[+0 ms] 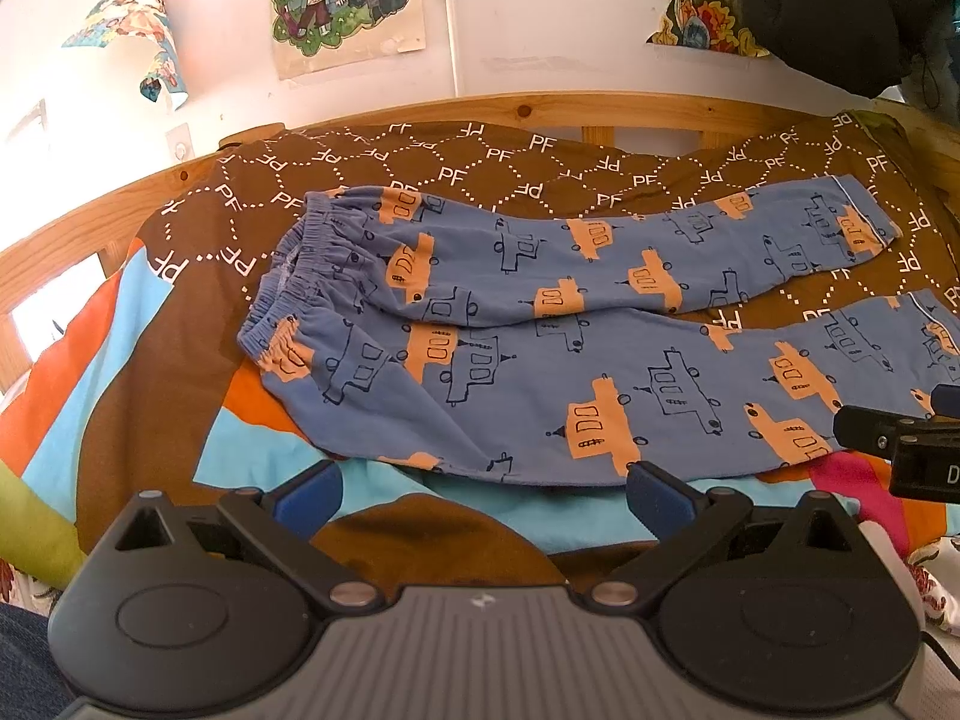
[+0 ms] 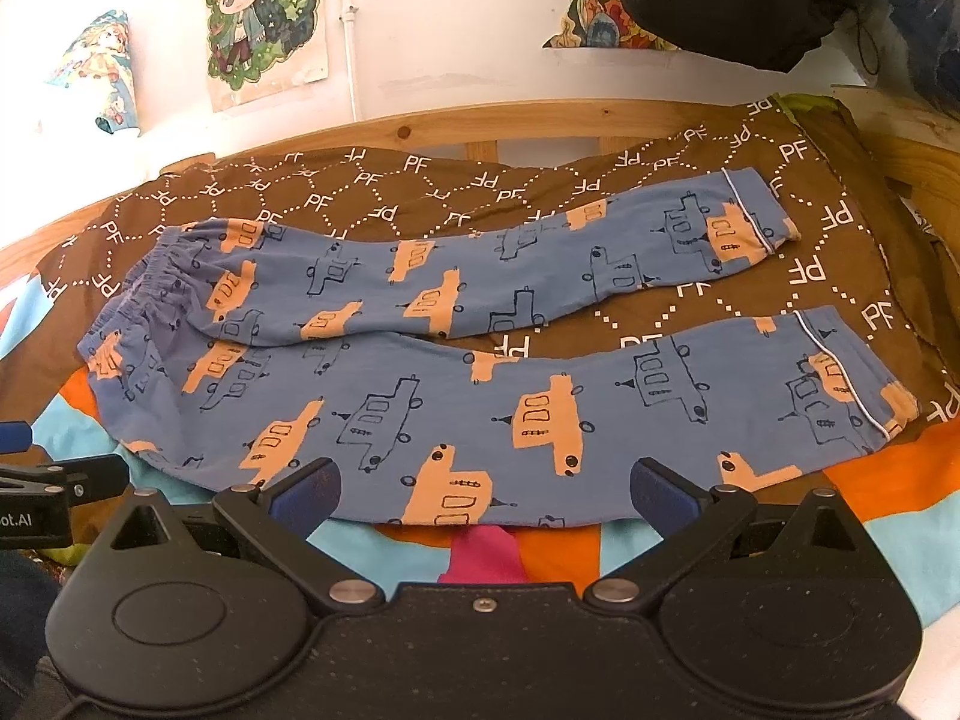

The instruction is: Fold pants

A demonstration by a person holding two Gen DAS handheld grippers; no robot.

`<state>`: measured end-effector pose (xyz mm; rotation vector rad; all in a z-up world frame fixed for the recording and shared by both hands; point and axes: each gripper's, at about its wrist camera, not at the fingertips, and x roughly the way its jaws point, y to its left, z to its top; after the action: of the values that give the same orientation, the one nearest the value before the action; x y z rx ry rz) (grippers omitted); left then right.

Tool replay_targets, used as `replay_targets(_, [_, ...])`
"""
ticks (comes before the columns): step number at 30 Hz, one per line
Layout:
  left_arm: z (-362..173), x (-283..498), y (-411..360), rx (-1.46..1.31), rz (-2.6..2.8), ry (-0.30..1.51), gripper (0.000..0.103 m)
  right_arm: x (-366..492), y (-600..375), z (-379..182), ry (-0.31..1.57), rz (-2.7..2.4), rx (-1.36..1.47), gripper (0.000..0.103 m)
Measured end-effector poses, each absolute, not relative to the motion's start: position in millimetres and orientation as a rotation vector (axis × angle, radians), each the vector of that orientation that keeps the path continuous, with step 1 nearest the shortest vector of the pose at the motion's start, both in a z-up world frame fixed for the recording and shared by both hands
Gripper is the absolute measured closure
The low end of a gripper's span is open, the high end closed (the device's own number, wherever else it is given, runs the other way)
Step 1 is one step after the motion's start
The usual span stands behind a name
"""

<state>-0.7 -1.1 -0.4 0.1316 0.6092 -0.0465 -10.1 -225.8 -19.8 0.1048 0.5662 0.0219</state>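
Pants (image 1: 540, 324) lie flat across the middle of the frame on the bed's quilt (image 1: 492, 168), waistband at left, legs splayed apart toward the right. My left gripper (image 1: 483, 483) and right gripper (image 2: 483, 483) hover at the near leg's edge, jaws spread, holding nothing. Judged step: first grasp. Next: pinch the near leg and lay it over the far one.

Bright daylight on both my feeds, glare blowing out the white wall (image 1: 516, 18) at left, soft shadows, sharp focus mid-frame, heavy fisheye bending the wooden bed frame (image 2: 540, 114), dark vignetted corners.
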Motion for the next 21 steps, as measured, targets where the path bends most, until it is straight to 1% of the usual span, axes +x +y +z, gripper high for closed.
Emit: replay_targets(21, [-1.8,0.5,-0.8,0.131,-0.046,0.611,0.0,-10.1,-225.9,-20.4,0.568,0.022,0.106,0.001])
